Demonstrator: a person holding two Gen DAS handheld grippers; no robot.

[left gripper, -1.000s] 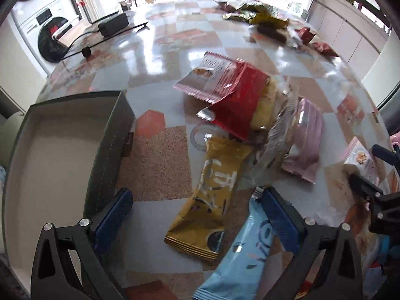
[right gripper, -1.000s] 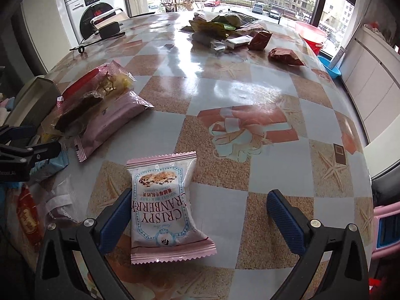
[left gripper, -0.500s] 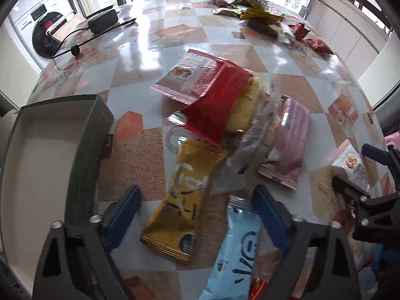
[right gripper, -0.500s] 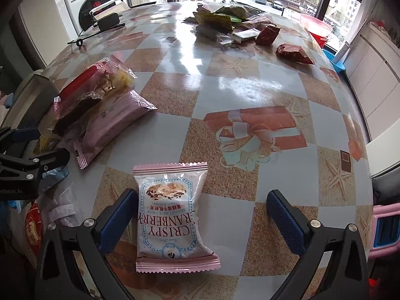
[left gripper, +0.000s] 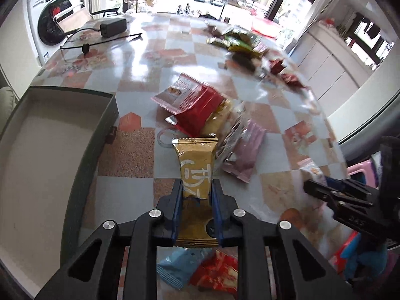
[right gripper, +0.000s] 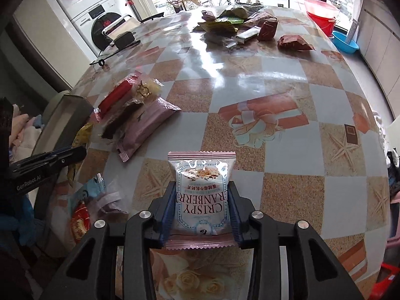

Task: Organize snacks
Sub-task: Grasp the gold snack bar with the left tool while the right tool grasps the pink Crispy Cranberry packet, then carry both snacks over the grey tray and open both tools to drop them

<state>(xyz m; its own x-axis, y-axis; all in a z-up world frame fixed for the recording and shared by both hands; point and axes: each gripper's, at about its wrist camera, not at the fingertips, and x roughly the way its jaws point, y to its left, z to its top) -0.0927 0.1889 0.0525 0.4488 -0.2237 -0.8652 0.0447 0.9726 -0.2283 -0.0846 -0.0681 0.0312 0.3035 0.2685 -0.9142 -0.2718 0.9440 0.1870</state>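
My left gripper (left gripper: 196, 187) is shut on a gold snack packet (left gripper: 196, 165) and holds it above the table. My right gripper (right gripper: 202, 190) is shut on a pink-and-white cranberry crisp packet (right gripper: 201, 190) and holds it just above the table. A dark open box (left gripper: 50, 150) with a pale inside lies to the left of the gold packet. A heap of red, yellow and pink packets (left gripper: 207, 115) lies beyond the gold packet; it also shows in the right wrist view (right gripper: 135, 115). A light blue packet (left gripper: 175, 267) and a red one (left gripper: 217, 272) lie under my left gripper.
A second pile of snacks (right gripper: 237, 22) lies at the far end of the checkered table (right gripper: 275, 87). A black adapter with cable (left gripper: 112, 27) sits at the far left. A washing machine (right gripper: 87, 17) stands behind, a red bucket (right gripper: 321, 12) and a blue basin (right gripper: 346, 42) beyond the right edge.
Both grippers have closed: the left on the gold packet, the right on the cranberry crisp packet. Both packets are now lifted off the table.
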